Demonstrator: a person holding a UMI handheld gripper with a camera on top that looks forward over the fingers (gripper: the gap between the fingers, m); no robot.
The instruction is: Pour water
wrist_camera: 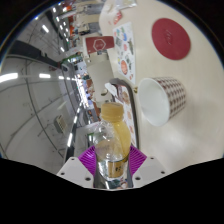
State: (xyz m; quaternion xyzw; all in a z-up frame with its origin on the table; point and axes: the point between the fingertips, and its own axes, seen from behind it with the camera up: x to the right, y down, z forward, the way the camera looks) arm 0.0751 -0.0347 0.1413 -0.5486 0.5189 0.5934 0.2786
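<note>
I have the tongs clamped on a clear plastic bottle, purple pads pressing both sides. It holds yellowish liquid and has a pale cap. Just beyond, right, a checkered cup lies tilted on the table.

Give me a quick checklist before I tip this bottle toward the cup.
1. Tool holds the bottle between its pads: ok.
2. Bottle has liquid in it: ok, yellowish liquid shows.
3. Bottle cap off: cannot tell.
4. Cup within view, ahead of the bottle: ok.
5. Cup opening faces the bottle: ok, the pale inside shows.
6. Cup empty enough to fill: cannot tell.
</note>
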